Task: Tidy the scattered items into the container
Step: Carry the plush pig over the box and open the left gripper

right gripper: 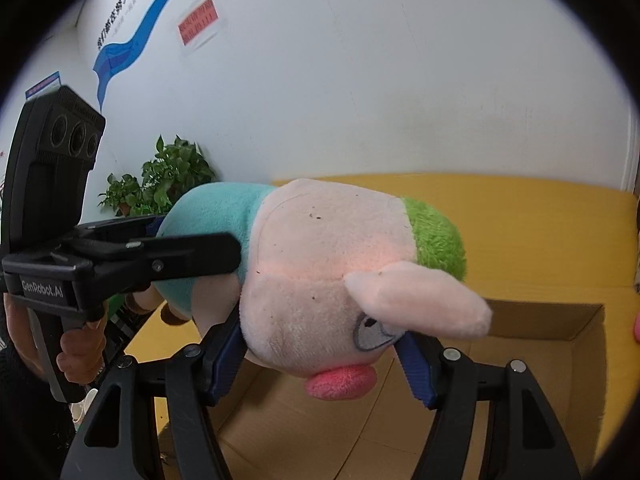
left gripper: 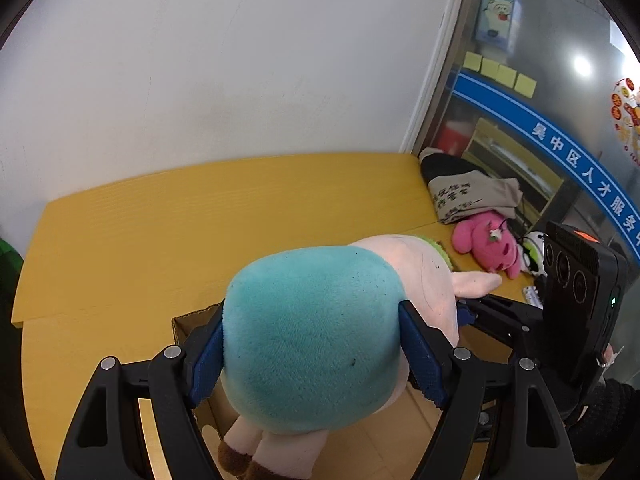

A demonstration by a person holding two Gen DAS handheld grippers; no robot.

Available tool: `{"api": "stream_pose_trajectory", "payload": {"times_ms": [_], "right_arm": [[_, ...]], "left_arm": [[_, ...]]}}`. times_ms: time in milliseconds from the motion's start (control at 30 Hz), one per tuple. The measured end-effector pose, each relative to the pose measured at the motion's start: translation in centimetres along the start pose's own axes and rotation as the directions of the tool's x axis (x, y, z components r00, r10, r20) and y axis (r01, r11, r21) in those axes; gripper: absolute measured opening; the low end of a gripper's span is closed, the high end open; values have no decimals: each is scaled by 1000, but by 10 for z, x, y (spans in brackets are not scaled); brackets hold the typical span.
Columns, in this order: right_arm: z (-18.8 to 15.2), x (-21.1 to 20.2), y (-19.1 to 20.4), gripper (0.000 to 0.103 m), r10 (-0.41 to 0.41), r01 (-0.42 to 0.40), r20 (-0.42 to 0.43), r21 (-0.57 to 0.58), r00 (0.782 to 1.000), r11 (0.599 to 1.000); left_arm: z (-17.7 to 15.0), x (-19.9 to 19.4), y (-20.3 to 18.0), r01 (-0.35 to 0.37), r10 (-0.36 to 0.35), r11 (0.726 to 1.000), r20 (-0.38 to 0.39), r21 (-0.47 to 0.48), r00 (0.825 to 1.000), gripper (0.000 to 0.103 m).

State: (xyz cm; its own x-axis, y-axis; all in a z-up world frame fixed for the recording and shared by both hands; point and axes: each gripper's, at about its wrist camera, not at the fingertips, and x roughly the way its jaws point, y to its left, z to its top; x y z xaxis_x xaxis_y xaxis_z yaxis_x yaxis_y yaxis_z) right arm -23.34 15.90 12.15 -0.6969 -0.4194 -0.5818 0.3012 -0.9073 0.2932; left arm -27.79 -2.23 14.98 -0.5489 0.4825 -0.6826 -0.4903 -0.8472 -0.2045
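A fuzzy pig plush (left gripper: 316, 336) hangs lengthwise above an open cardboard box (right gripper: 576, 344), head to the right. The left gripper (left gripper: 312, 356) clamps its teal body; the right gripper (right gripper: 320, 364) clamps its pale pink head. Farther right, a pink plush (left gripper: 488, 244) lies on the yellow wooden table (left gripper: 200, 216).

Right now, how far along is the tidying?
Nothing shows inside the cardboard box yet. In hand: both tongs, left and right, clamp the pig plush above the box. Left: the pink plush, a black-and-white toy and folded clothes remain on the table.
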Motion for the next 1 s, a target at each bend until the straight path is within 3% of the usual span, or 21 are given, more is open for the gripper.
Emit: {"api": "stream_pose_trajectory", "payload": {"times_ms": [267, 433, 533, 667, 733, 833, 1000], "right_arm": [[-34, 63, -43, 67, 2, 10, -107, 105, 994, 994], [-56, 101, -60, 67, -5, 30, -169, 143, 986, 989], [-65, 122, -67, 67, 6, 30, -218, 164, 976, 986], [-65, 124, -71, 77, 20, 17, -198, 181, 980, 983], [-58, 132, -68, 88, 27, 12, -201, 191, 979, 982], [-52, 132, -62, 88, 34, 1, -205, 170, 978, 985], [-36, 84, -45, 88, -5, 16, -134, 83, 991, 996]], "left_arm": [[-20, 70, 27, -13, 7, 999, -113, -53, 994, 82], [-35, 109, 44, -55, 39, 996, -200, -74, 979, 82], [-45, 119, 51, -86, 64, 991, -195, -105, 979, 83], [-48, 115, 66, -96, 66, 979, -166, -182, 984, 92], [-50, 109, 69, -124, 95, 972, -149, -199, 984, 95], [-49, 85, 71, -176, 156, 962, -109, -211, 982, 94], [-52, 20, 61, -219, 218, 958, -25, -186, 976, 95]]}}
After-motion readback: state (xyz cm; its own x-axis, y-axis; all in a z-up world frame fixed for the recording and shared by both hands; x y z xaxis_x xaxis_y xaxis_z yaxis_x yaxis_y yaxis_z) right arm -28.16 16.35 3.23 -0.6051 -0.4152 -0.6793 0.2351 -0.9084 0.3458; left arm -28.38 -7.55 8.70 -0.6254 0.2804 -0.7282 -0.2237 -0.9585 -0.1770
